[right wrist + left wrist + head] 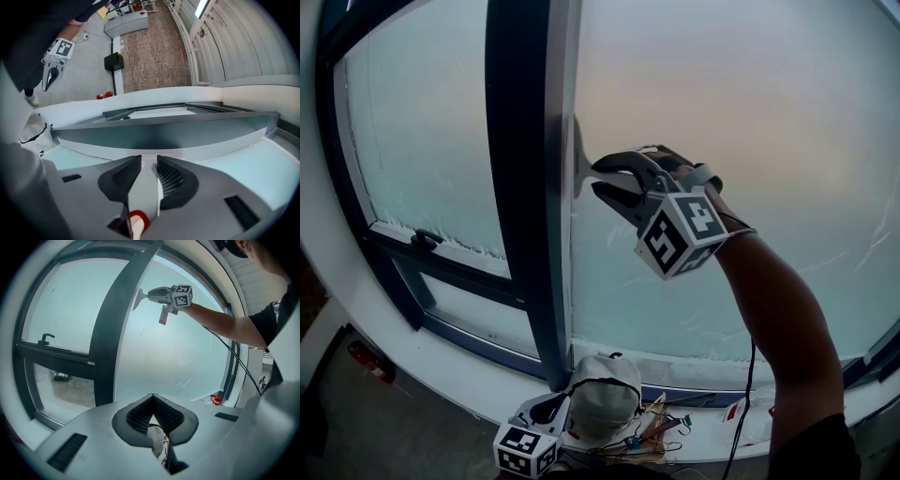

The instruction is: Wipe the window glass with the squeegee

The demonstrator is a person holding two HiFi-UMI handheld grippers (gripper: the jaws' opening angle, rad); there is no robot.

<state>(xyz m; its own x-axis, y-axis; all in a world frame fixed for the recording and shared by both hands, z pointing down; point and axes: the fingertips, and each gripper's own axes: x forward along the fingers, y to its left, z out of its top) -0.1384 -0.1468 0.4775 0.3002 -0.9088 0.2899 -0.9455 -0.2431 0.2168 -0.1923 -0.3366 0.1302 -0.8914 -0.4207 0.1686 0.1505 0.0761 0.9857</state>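
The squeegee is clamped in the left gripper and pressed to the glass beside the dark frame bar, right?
Not quite: it is the right gripper that has the squeegee. The right gripper view shows its jaws shut on the handle. The rest stands: the blade is pressed to the glass beside the dark frame bar.

Grey squeegee (579, 171) with red-marked handle, clamped by that handle, blade upright at left edge of window glass (731, 122); glass pale, frosted, streaked near lower edge.
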